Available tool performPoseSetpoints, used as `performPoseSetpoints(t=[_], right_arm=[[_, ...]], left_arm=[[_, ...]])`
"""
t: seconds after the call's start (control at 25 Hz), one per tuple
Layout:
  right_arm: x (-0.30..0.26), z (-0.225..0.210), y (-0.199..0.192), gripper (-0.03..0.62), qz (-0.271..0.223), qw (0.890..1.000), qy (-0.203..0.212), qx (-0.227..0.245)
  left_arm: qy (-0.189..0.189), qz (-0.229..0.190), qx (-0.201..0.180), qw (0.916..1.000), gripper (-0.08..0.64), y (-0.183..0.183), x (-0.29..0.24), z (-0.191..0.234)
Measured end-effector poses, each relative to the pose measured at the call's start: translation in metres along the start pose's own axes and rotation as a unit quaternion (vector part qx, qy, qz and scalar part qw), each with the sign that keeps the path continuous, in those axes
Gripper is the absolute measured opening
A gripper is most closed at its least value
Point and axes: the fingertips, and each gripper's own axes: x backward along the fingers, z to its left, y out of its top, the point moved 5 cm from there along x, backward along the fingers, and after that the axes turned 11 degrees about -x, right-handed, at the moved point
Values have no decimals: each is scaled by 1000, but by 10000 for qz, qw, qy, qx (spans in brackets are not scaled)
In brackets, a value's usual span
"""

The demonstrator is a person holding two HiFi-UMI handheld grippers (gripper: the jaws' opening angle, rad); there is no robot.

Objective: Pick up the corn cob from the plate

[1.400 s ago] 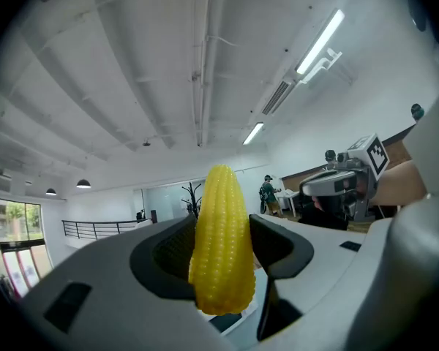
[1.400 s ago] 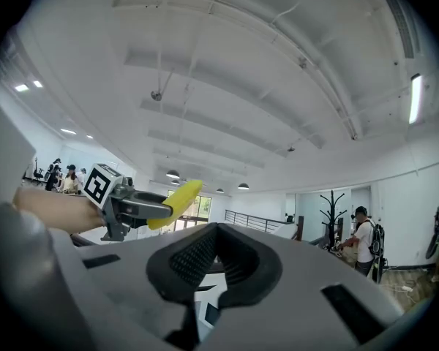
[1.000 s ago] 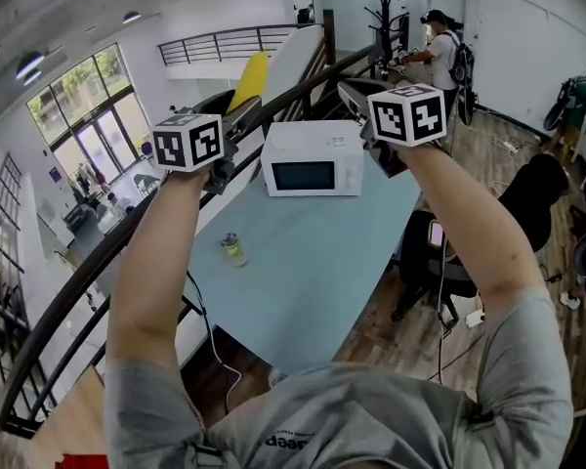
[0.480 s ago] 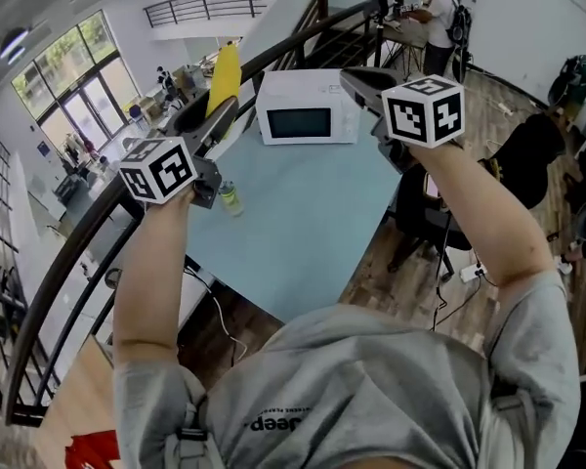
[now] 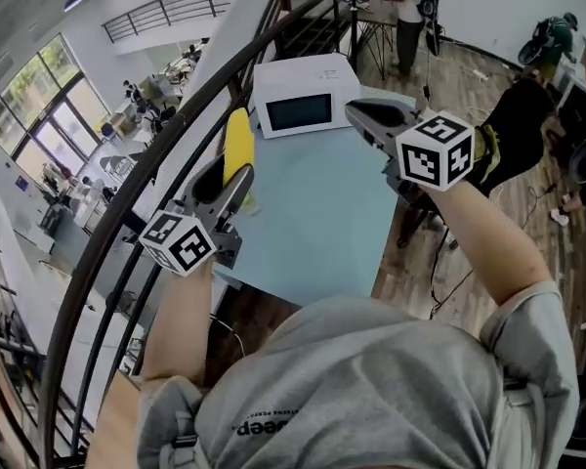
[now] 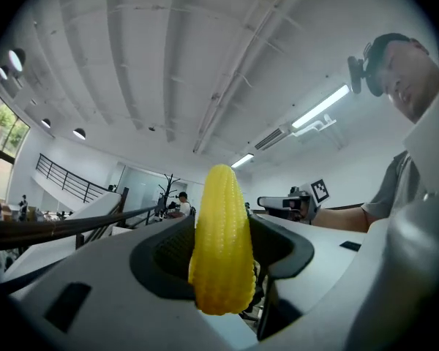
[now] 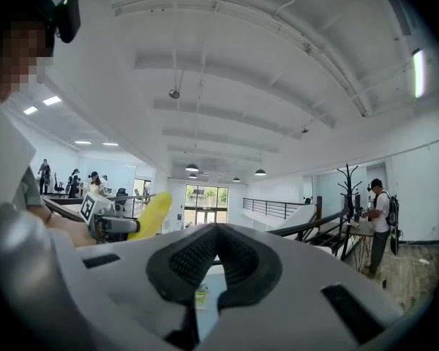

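Observation:
A yellow corn cob (image 5: 237,147) stands upright between the jaws of my left gripper (image 5: 232,179), above the left edge of the pale blue table (image 5: 317,213). In the left gripper view the corn cob (image 6: 221,240) fills the gap, and the left gripper (image 6: 221,234) is shut on its lower half. My right gripper (image 5: 357,111) hangs over the table's right side near the microwave, its pads touching at the tip with nothing in them. From the right gripper (image 7: 216,229) view the corn cob (image 7: 152,214) shows at the left. No plate is in view.
A white microwave (image 5: 301,96) stands at the table's far end. A small jar (image 7: 201,295) sits on the table. A dark railing (image 5: 146,213) runs along the table's left side. A person (image 5: 407,8) stands at the back, and chairs are at the right.
Both grippers have sunk toward the table. The left one, still holding the corn cob, has dropped lower and leftward in the head view. The right stays shut.

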Motion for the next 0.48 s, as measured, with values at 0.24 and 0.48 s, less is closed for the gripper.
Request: performPoseSetpoints(t=[0.24,0.48], right_arm=[[-16,42,-36,11,62,9997,-91,-215],[3,46,-72,10,95,9986,-65,-519]], left_arm=[[-439,151,75,9989,247,-31,31,0],[-625,163,539,9965,247,-60,37,-21]])
